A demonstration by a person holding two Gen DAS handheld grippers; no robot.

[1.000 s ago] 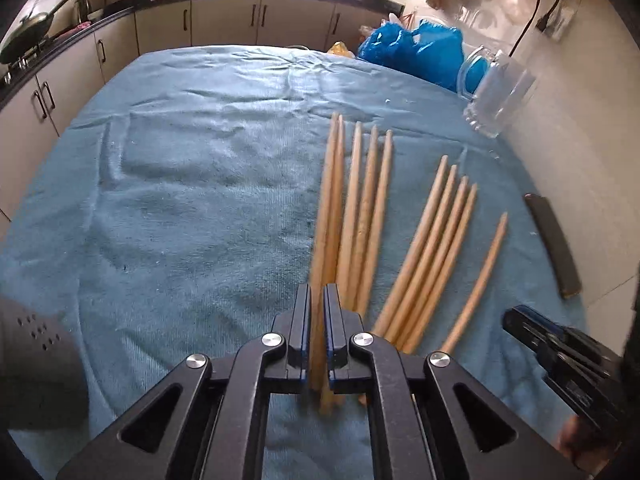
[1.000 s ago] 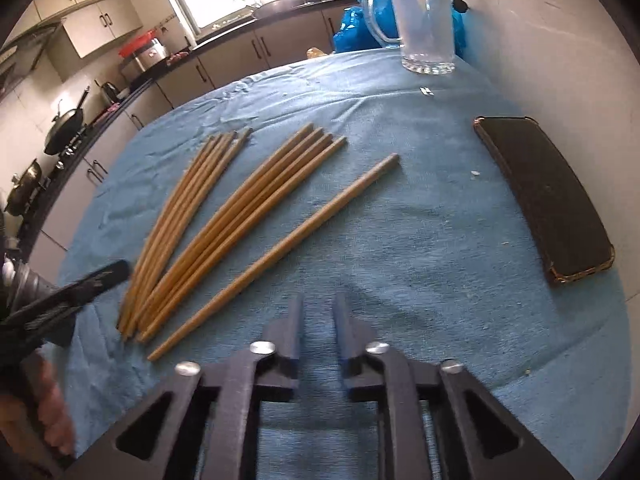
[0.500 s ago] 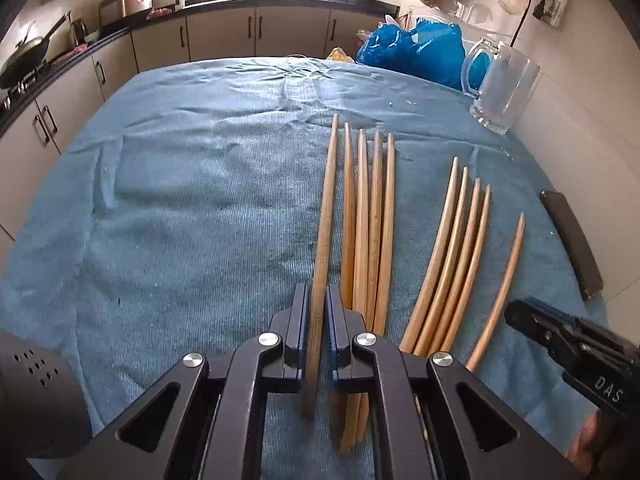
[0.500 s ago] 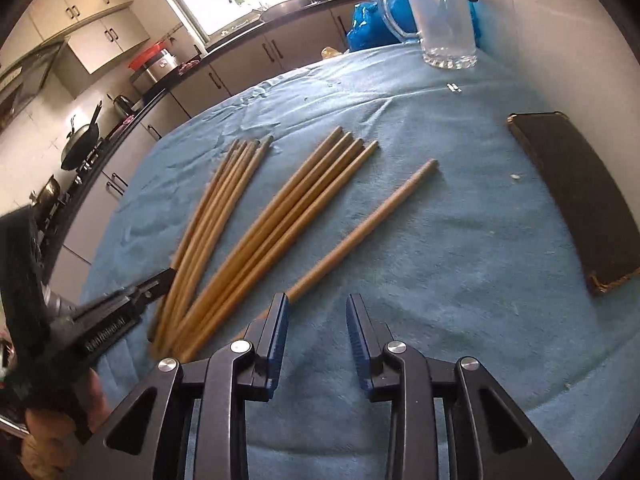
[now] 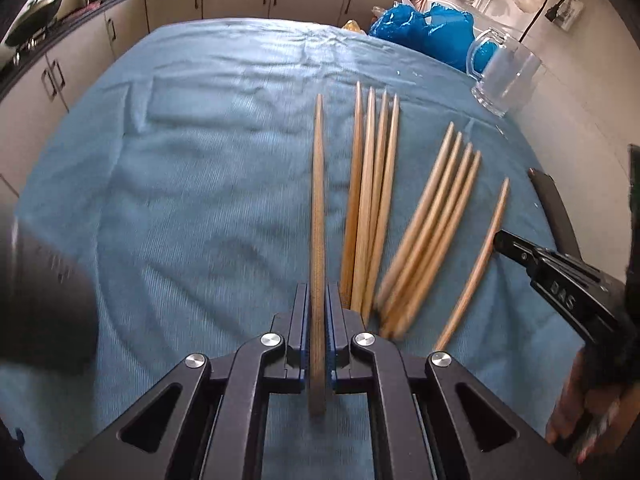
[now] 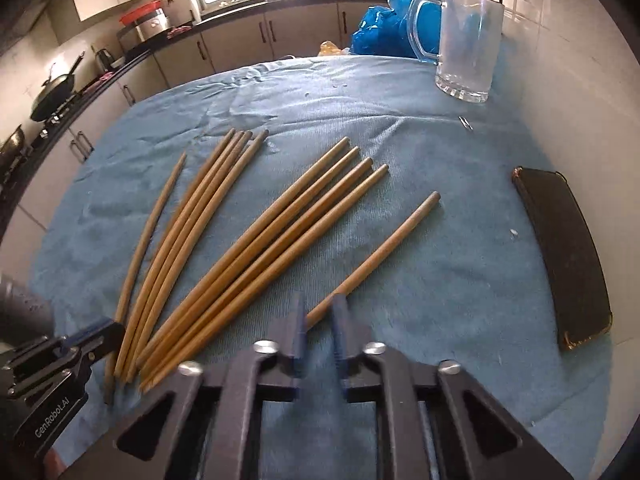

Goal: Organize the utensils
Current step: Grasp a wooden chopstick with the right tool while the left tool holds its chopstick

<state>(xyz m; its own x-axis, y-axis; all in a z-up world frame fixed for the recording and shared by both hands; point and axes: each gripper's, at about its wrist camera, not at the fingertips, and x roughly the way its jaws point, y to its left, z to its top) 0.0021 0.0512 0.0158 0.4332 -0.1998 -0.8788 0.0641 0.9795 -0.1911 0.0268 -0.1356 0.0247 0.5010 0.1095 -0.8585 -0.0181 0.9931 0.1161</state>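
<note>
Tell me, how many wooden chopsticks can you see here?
10. One held chopstick sits in the left fingers; one cluster of four beside it; a second cluster of four; a lone chopstick between the right fingers.

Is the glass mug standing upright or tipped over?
Upright: the glass mug stands on its thick base on the blue cloth, mouth up.

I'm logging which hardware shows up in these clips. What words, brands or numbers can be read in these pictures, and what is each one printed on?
"DAS": on the black body of the right tongs, seen from the left wrist view.
"GenRobot.AI": on the black body of the left tongs, seen from the right wrist view.
Nothing readable on the glass mug, the dark case or the chopsticks.
</note>
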